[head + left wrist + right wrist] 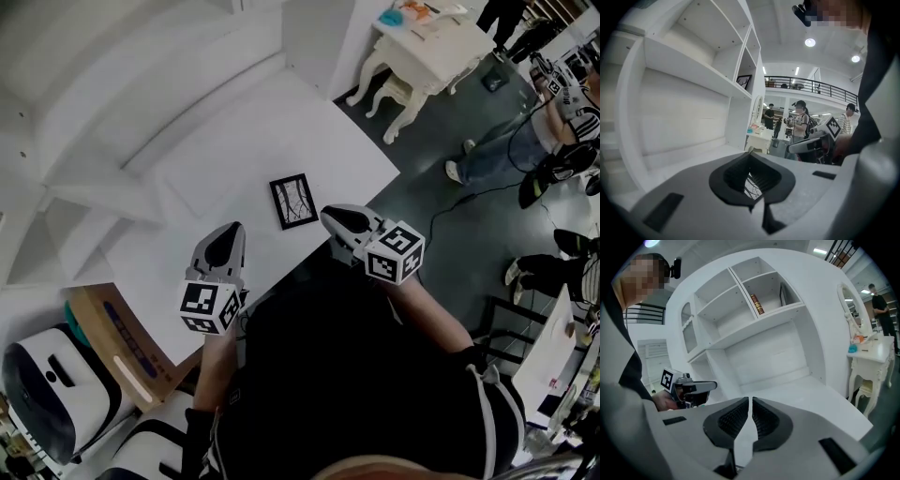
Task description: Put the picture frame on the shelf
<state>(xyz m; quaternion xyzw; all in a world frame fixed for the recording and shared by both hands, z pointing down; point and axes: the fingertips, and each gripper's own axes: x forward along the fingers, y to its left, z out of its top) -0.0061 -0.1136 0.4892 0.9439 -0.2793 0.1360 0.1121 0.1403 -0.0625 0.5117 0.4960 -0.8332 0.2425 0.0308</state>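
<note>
I count one picture frame (292, 201), lying flat on the white tabletop (272, 122), and two grippers of mine on either side of it. My left gripper (228, 236) has its jaws pressed fully together on nothing, and my right gripper (336, 217) is closed to a hairline slit, likewise empty. The frame sits near the table's front edge, just beside my right gripper's tip and a little further from the left; beyond it the tabletop runs bare to the white shelf unit (689, 70) — its wide lower bay open, one dark frame (744, 81) leaning in an upper compartment.
</note>
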